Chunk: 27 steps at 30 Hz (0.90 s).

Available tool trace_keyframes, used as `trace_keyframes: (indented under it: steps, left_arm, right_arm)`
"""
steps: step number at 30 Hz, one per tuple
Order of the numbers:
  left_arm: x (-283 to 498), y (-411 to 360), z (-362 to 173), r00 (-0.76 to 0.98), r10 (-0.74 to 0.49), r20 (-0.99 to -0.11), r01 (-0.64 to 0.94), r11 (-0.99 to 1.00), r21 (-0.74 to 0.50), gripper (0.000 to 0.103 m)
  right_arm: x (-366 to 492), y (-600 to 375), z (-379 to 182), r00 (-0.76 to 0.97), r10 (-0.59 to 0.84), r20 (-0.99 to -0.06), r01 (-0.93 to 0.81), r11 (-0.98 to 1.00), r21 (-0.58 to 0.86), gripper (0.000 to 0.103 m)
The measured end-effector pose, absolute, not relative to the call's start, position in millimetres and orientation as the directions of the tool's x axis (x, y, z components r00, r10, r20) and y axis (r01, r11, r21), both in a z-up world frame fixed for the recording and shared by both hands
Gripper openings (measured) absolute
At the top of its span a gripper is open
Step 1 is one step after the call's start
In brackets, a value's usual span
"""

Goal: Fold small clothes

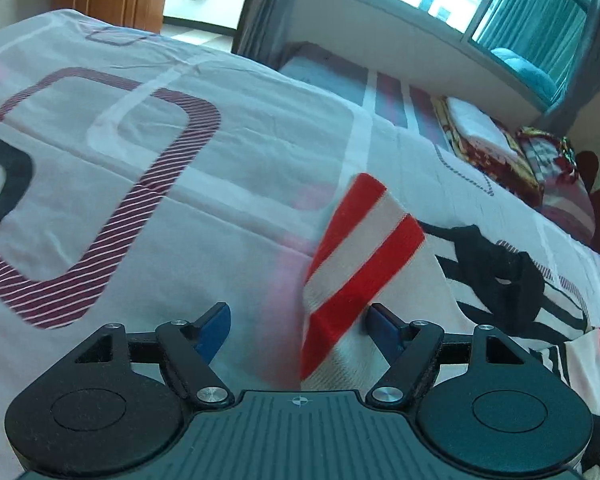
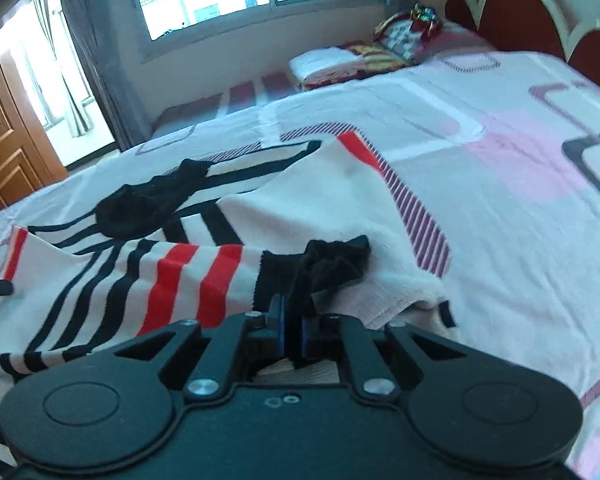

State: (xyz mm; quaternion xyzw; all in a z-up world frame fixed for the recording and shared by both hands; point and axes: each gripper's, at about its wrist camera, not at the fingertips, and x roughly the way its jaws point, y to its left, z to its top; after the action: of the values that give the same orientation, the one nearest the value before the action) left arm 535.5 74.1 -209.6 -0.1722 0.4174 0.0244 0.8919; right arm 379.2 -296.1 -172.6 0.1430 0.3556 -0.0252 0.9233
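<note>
Garment [image 2: 180, 276] on bed [image 2: 500, 208]: our right gripper [image 2: 293, 330] clamped on black cuff [image 2: 296, 276], left gripper [image 1: 300, 322] agape, gripping nothing. Fold just starting; next, left needs hold.

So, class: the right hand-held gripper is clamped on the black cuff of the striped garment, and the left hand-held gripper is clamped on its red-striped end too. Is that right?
Not quite. The right hand-held gripper is shut on the black cuff of the striped garment, but the left hand-held gripper is open: the left wrist view shows its jaws standing apart, with the red-striped end between them, not clamped.
</note>
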Motion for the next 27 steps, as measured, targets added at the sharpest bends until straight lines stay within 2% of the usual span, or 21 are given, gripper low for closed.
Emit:
trace_keyframes:
  steps: [1,3,4,6,8,10,12,13,14,15,16,17,20,21,24,27]
  left_arm:
    - [539,75,-211,0.649,-0.096,-0.754,-0.195,0.938,-0.288,0.074]
    - [548,77,-212,0.656,-0.083,-0.75,-0.218,0.93,-0.294,0.074]
    - [552,77,-212,0.658,-0.08,-0.748,-0.222,0.929,-0.295,0.073]
    - [561,74,-213,0.662,-0.081,-0.745,-0.202,0.938,-0.282,0.035]
    - [565,69,-214,0.669,-0.084,-0.738,-0.191,0.941,-0.28,0.028]
    - [567,62,-214,0.684,-0.045,-0.728,-0.193,0.952,-0.239,0.027]
    - [570,63,-217,0.689,-0.029,-0.724,-0.213,0.947,-0.241,0.027]
    - [571,65,-217,0.687,-0.029,-0.726,-0.219,0.944,-0.245,0.027]
    - [572,65,-215,0.683,-0.03,-0.73,-0.217,0.946,-0.242,0.028]
    - [571,63,-213,0.682,-0.027,-0.731,-0.208,0.951,-0.23,0.028]
    - [568,64,-210,0.685,-0.019,-0.728,-0.206,0.954,-0.219,0.028]
    - [561,65,-207,0.691,-0.014,-0.723,-0.208,0.954,-0.218,0.028]
    - [535,69,-194,0.705,-0.027,-0.709,-0.198,0.952,-0.233,0.028]
    - [524,68,-189,0.715,-0.031,-0.698,-0.179,0.957,-0.226,0.028]
    - [492,59,-180,0.73,-0.06,-0.68,-0.123,0.968,-0.217,0.028]
    - [468,41,-179,0.724,-0.094,-0.683,-0.071,0.975,-0.209,0.028]
  right_arm:
    - [381,-297,-172,0.743,0.07,-0.665,0.139,0.956,0.257,0.022]
    - [382,-305,-168,0.756,0.104,-0.647,0.146,0.936,0.321,0.031]
    - [381,-310,-166,0.762,0.098,-0.64,0.161,0.929,0.334,0.031]
    - [382,-318,-165,0.765,0.075,-0.639,0.182,0.927,0.328,0.031]
    - [386,-321,-170,0.752,0.074,-0.655,0.192,0.926,0.325,0.025]
    - [389,-319,-171,0.748,0.068,-0.661,0.182,0.936,0.302,0.018]
    - [383,-317,-164,0.78,0.048,-0.624,0.167,0.945,0.282,0.015]
    - [380,-315,-163,0.794,-0.001,-0.607,0.177,0.957,0.23,0.015]
    - [383,-313,-168,0.774,-0.056,-0.63,0.199,0.967,0.159,0.015]
    - [387,-318,-177,0.744,-0.064,-0.665,0.208,0.968,0.14,0.013]
    - [385,-324,-178,0.751,-0.045,-0.658,0.205,0.964,0.168,0.013]
    - [383,-325,-175,0.754,-0.052,-0.655,0.212,0.963,0.168,0.013]
    - [376,-325,-160,0.781,-0.046,-0.623,0.213,0.957,0.197,0.029]
    - [373,-322,-155,0.793,-0.029,-0.609,0.197,0.957,0.212,0.032]
    - [368,-308,-142,0.814,0.041,-0.579,0.105,0.971,0.217,0.032]
    - [369,-291,-145,0.788,0.121,-0.603,0.02,0.975,0.221,0.03]
